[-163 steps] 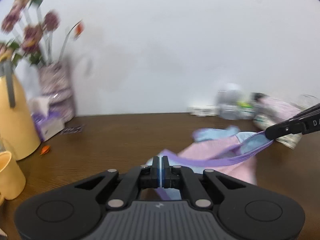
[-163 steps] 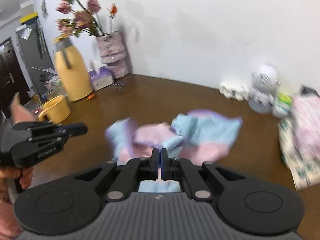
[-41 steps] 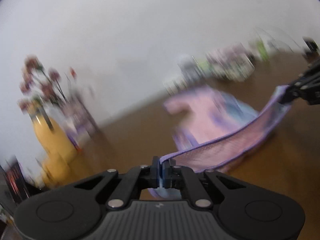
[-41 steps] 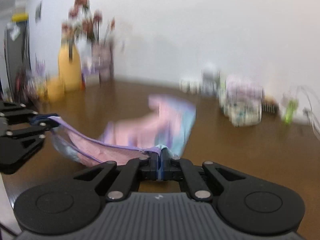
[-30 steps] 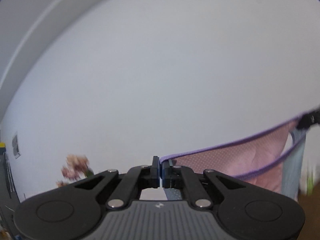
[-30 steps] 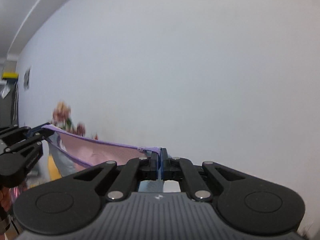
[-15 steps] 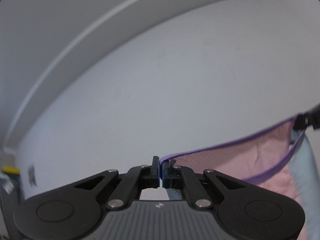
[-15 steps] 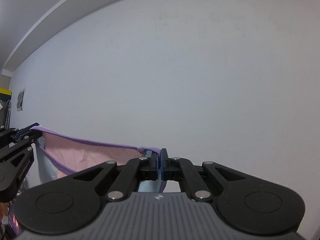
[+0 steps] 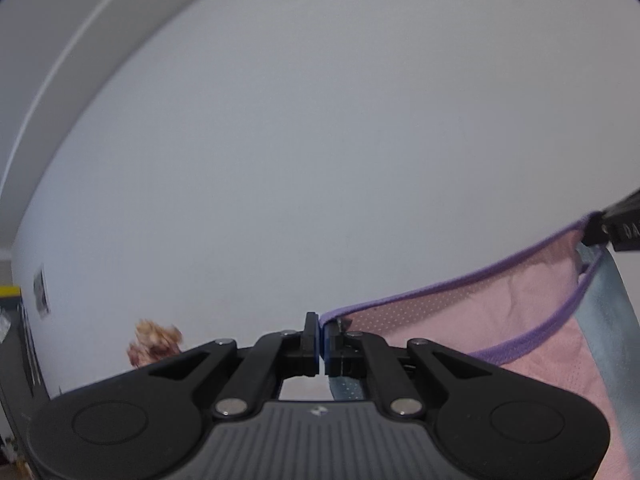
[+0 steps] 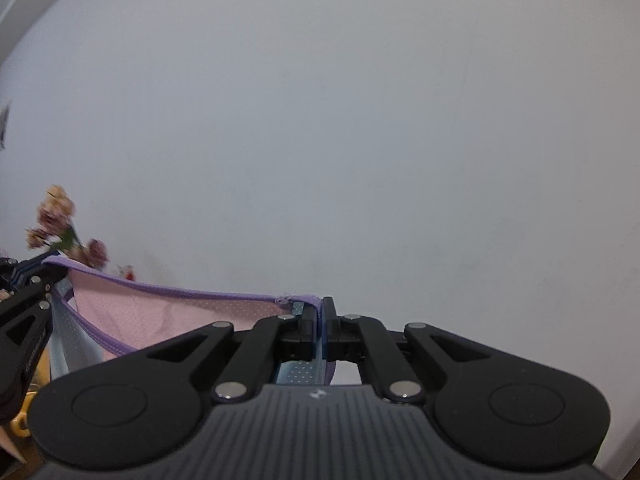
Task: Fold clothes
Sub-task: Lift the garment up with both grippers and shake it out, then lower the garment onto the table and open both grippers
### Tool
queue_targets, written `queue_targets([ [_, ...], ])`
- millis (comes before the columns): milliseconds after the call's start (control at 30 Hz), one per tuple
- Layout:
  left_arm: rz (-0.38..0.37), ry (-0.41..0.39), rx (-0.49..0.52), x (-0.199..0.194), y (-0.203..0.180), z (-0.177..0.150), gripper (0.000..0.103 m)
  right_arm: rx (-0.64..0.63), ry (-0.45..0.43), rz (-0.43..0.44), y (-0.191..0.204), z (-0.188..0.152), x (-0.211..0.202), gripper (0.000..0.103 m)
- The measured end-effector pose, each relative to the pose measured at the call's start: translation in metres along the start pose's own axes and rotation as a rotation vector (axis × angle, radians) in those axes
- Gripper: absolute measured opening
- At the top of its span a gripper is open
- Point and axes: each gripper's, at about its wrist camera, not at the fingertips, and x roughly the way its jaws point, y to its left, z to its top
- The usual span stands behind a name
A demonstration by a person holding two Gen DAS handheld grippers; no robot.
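The left gripper is clamped on one end of the purple-trimmed hem of the pink and blue garment, and the right gripper is clamped on the other end. The garment hangs stretched between them in the air before the white wall. A second ago the hold was the same; earlier still the garment trailed on the desk. Blurred flowers show low at the left.

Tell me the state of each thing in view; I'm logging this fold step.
Left gripper: shut on the garment's purple hem.
Right gripper: shut on the hem's other end.
Garment: lifted, hem stretched between both grippers, pink and blue fabric hanging below.
Flowers: blurred, in the background.
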Motion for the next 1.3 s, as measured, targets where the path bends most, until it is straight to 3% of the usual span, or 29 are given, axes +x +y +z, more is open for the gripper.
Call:
queue_targets([
  [167,0.057,-0.094,0.003,0.039,-0.012,0.009,0.001,0.031,-0.074,-0.020,0.011,0.018,0.027,0.001],
  [333,0.124,-0.233,0.018,0.023,-0.015,0.024,0.001,0.000,-0.242,-0.043,0.014,0.036,0.013,0.001],
  [500,0.111,-0.256,0.036,-0.013,-0.032,-0.021,0.001,-0.088,-0.249,0.010,0.017,-0.010,-0.004,0.001],
  [667,0.005,-0.184,0.122,-0.079,-0.068,-0.120,0.001,-0.162,-0.111,0.116,0.007,-0.109,-0.027,0.001],
  [767,-0.096,-0.081,0.165,-0.126,-0.097,-0.189,0.001,-0.203,0.030,0.190,-0.003,-0.192,-0.050,0.001],
  [833,-0.172,0.011,0.178,-0.160,-0.113,-0.233,0.001,-0.214,0.128,0.222,0.005,-0.253,-0.074,0.001],
  [933,-0.260,0.138,0.186,-0.214,-0.115,-0.286,0.001,-0.185,0.226,0.238,0.011,-0.317,-0.148,0.001],
  [1033,-0.300,0.221,0.189,-0.294,-0.077,-0.300,0.001,-0.134,0.287,0.234,-0.009,-0.368,-0.203,0.001],
  [1133,-0.311,0.265,0.192,-0.312,-0.072,-0.311,0.002,-0.107,0.303,0.222,-0.023,-0.398,-0.235,0.002],
  [1300,-0.338,0.321,0.199,-0.347,-0.070,-0.296,0.010,-0.091,0.321,0.197,-0.044,-0.409,-0.265,0.003],
])
